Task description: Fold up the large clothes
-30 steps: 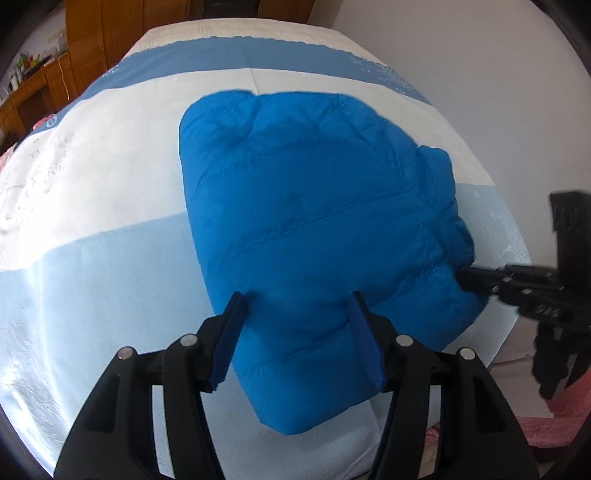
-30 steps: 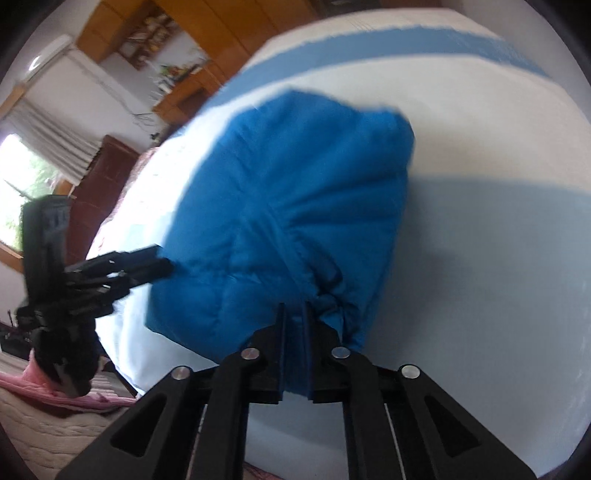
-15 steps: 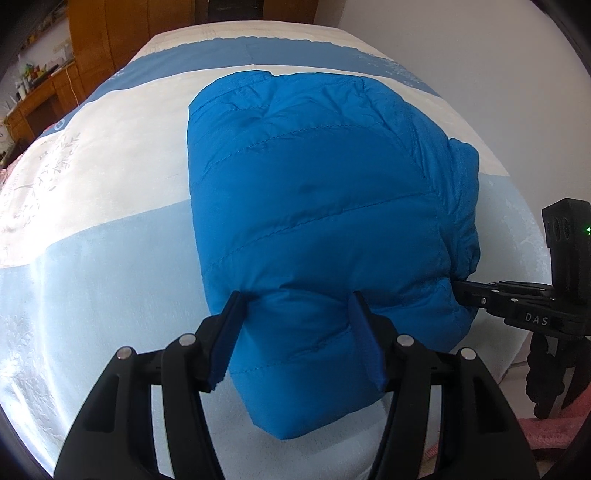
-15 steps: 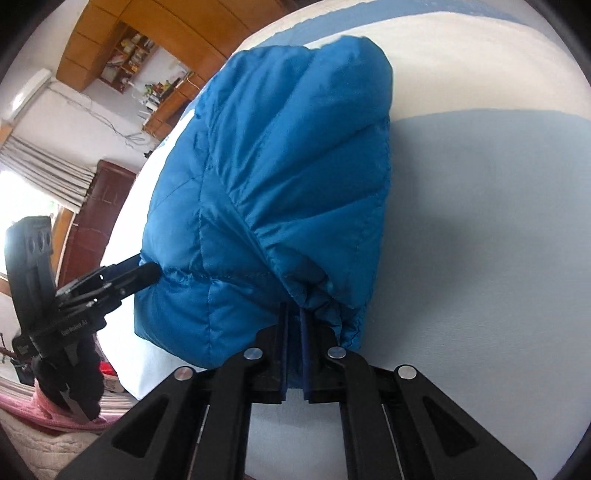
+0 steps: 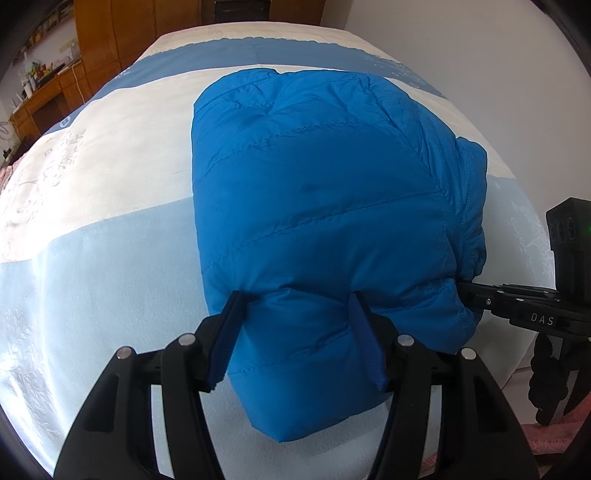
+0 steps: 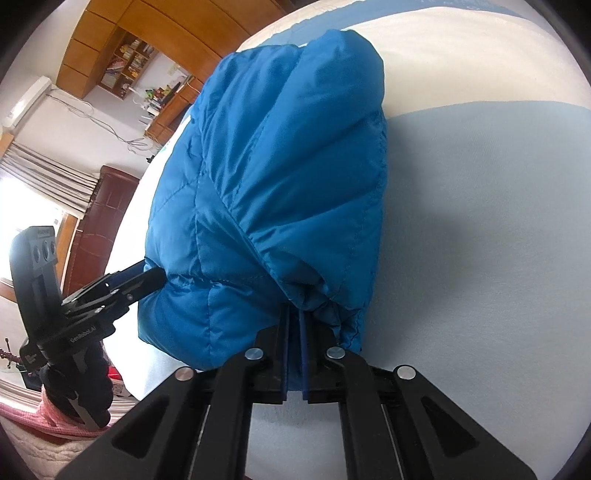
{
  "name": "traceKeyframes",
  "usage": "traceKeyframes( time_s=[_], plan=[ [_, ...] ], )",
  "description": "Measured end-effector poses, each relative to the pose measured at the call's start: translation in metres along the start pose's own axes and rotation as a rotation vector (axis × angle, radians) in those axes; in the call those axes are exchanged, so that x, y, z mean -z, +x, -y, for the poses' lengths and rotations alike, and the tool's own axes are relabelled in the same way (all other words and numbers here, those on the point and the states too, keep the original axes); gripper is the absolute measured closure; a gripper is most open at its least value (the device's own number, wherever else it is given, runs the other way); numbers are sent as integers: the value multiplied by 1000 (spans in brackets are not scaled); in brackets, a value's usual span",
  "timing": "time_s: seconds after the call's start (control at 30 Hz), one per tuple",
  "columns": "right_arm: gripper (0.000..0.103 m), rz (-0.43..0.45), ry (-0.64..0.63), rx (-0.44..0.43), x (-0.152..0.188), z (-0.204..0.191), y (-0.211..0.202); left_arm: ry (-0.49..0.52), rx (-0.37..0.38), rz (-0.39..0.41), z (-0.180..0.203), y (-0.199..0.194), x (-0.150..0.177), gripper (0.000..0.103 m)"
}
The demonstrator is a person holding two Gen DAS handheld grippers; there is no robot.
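A blue quilted puffer jacket (image 5: pixel 314 184) lies folded into a thick bundle on the striped bed cover (image 5: pixel 92 258). My left gripper (image 5: pixel 295 299) is clamped on the bundle's near end, and padded fabric bulges between its blue pads. The right wrist view shows the same jacket (image 6: pixel 277 166) from its other side. There my right gripper (image 6: pixel 293 314) is shut tight on a gathered edge near the bed (image 6: pixel 480 221). Each gripper shows in the other's view: the right gripper (image 5: pixel 465 291) at the jacket's right side, the left gripper (image 6: pixel 147 277) at its left corner.
The bed's near edge runs just below both grippers. Pink cloth (image 5: pixel 554 439) lies beyond the edge at the lower right. A white wall (image 5: pixel 461 48) borders the bed's right side. Wooden cupboards (image 5: pixel 107 33) and a desk stand at the far left. A dark-gloved hand (image 6: pixel 77 387) holds the left gripper.
The right gripper has sunk toward the bed and rolled a little with the jacket's edge. The jacket fills more of both views. Both grips are unchanged.
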State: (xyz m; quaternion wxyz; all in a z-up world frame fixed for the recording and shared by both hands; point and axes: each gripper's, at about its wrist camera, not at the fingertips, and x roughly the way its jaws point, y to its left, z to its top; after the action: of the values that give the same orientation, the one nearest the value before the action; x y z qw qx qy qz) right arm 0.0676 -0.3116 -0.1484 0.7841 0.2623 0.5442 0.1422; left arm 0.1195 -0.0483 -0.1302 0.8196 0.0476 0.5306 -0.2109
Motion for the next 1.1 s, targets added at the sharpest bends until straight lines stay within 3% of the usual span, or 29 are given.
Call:
traceKeyframes(
  time_s=[0.2, 0.47, 0.67, 0.8, 0.87, 0.93, 1.1],
  plan=[
    [97, 1, 24, -22, -3, 2, -11, -33, 13, -10, -4, -7, -4, 45],
    [92, -2, -22, 13, -8, -7, -21, -35, 8, -10, -5, -13, -8, 45],
    [71, 34, -61, -5, -13, -25, -44, -41, 13, -9, -5, -20, -12, 39],
    [37, 94, -71, 21, -20, -30, -65, -44, 25, -6, -8, -25, -18, 34],
    [33, 119, -82, 38, -24, -29, -73, -48, 34, -3, -8, -27, -21, 30],
    [20, 127, -67, 26, -29, -23, -78, -49, 43, -3, -10, -28, -23, 28],
    [8, 105, -18, -121, -39, 7, -73, -61, 64, -8, -16, -26, -26, 26]
  ],
)
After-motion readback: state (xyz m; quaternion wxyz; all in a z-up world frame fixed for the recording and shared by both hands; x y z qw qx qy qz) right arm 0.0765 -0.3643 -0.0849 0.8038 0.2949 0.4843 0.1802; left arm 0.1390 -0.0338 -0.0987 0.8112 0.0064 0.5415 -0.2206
